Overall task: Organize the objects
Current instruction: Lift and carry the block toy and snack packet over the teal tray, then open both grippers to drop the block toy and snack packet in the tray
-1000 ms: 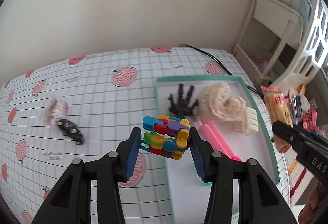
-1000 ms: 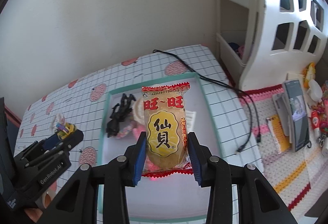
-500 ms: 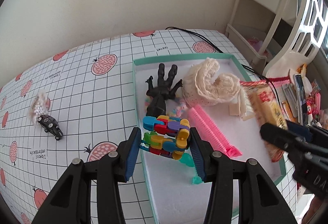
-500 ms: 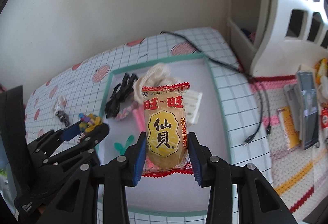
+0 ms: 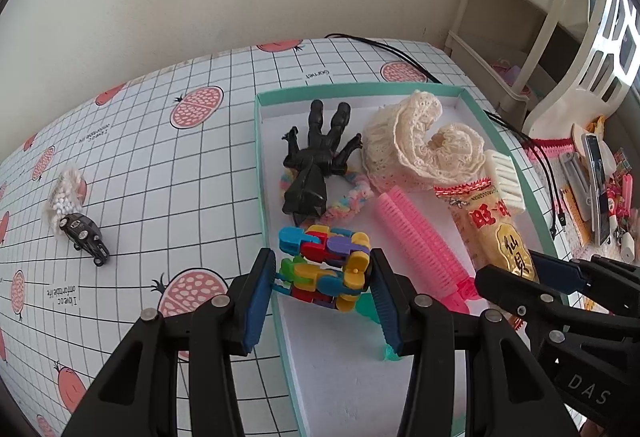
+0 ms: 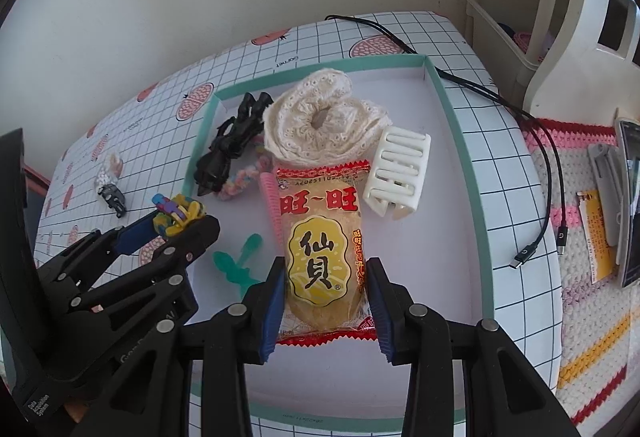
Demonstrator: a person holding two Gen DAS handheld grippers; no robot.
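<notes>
both grippers bringing their items over the tray

the snack packet (image 6: pixel 322 257), low centre of the right view, is being pinched by the right gripper (image 6: pixel 325 301); the left gripper (image 5: pixel 322 287) is clamping the block toy (image 5: pixel 324 263) above the teal tray (image 5: pixel 506 141) edge. next, probably lowering and releasing.
</notes>
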